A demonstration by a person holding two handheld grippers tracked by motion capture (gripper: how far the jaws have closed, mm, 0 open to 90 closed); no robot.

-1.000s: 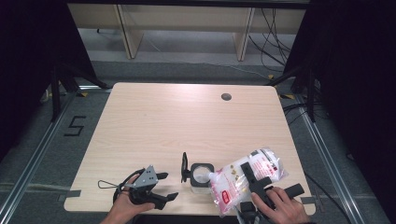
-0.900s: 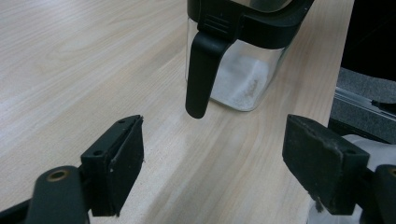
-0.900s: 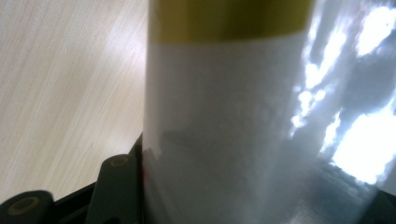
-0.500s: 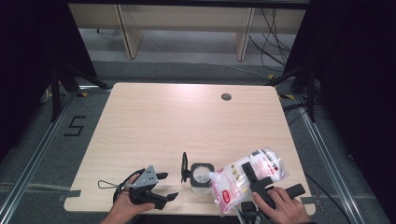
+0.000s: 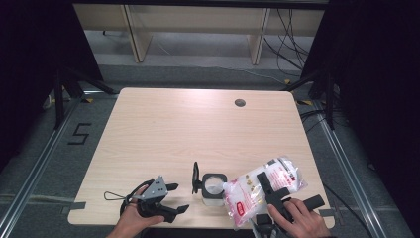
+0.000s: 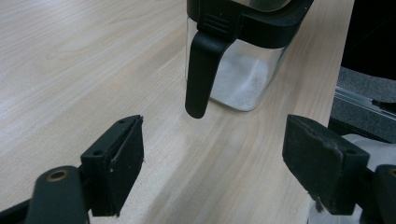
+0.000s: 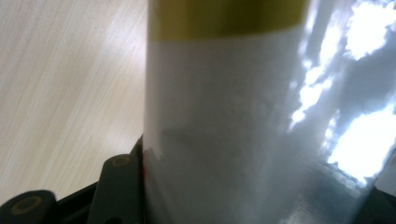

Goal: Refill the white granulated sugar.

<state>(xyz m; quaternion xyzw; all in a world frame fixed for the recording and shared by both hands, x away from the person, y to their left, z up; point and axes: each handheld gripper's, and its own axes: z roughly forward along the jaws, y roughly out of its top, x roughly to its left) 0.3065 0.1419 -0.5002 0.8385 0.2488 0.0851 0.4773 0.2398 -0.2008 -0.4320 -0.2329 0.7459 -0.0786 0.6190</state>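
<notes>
While my right gripper (image 5: 271, 187) clamps the clear plastic bag of white powder with red print (image 5: 247, 193), my left gripper (image 5: 176, 198) gapes wide, the clear black-lidded jar (image 6: 238, 70) just ahead.

floor: grey carpet (image 5: 208, 74) | furniture: pale wooden table (image 5: 198, 129), beige wooden shelf unit (image 5: 198, 20) beyond far edge | sides: black curtains (image 5: 376, 74)
</notes>
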